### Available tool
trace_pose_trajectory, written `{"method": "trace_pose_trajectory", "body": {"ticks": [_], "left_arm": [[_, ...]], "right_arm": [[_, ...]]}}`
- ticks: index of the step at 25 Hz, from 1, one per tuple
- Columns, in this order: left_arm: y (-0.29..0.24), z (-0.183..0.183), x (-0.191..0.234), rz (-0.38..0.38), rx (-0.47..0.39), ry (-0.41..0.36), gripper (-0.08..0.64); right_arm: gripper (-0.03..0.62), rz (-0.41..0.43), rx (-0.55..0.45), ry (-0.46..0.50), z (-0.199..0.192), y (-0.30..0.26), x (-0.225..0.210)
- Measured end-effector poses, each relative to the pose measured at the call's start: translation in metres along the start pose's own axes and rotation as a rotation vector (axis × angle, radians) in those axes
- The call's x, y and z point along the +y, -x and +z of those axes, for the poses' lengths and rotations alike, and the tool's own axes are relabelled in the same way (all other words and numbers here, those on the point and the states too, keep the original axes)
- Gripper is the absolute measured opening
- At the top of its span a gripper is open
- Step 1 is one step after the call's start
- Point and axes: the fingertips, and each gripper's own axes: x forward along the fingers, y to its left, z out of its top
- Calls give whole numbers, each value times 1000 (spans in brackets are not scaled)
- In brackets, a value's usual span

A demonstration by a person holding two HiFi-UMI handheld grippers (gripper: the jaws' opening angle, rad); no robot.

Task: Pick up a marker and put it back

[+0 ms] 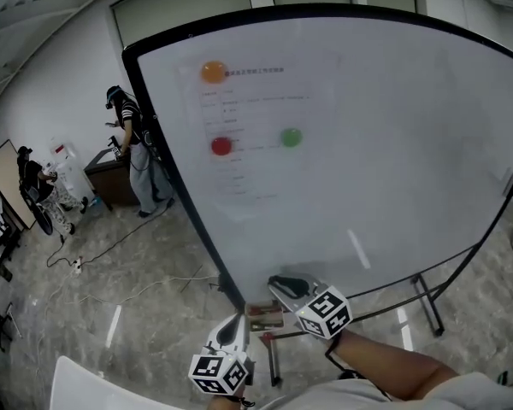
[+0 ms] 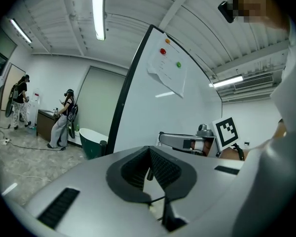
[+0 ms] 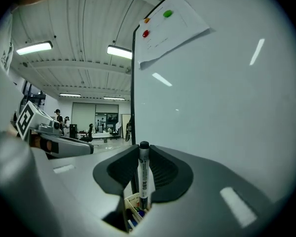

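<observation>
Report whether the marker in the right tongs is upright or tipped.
Upright. In the right gripper view the marker stands vertical, clamped between the right tongs, its lower end above a pen box.

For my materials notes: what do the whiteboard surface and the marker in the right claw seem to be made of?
Whiteboard: a smooth, glossy white panel, perhaps coated steel or melamine; ceiling lights reflect on it as bright streaks.
Marker: apparently plastic, a white barrel with a printed label and a black end, slightly shiny.
</observation>
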Motion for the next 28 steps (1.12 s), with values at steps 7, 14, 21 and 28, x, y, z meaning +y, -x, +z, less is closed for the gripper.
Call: {"method": "trace_pose_trajectory", "body": {"ticks": [7,14,21,28], "left_arm": [[-5,8,-10,-34,-10,-39,2],[-5,9,-10,-68,-25,-11,2],[6,6,7,-42,-22,-7,2],[23,-1,36,3,-25,26,2]], "right_arm": [[69,-12,-13,3,8,2,-4],[69,-5,-6,8,11,-2,1],[69,12,37,81,2,-17,9],[69,65,140,221,-34,-46,21]]}}
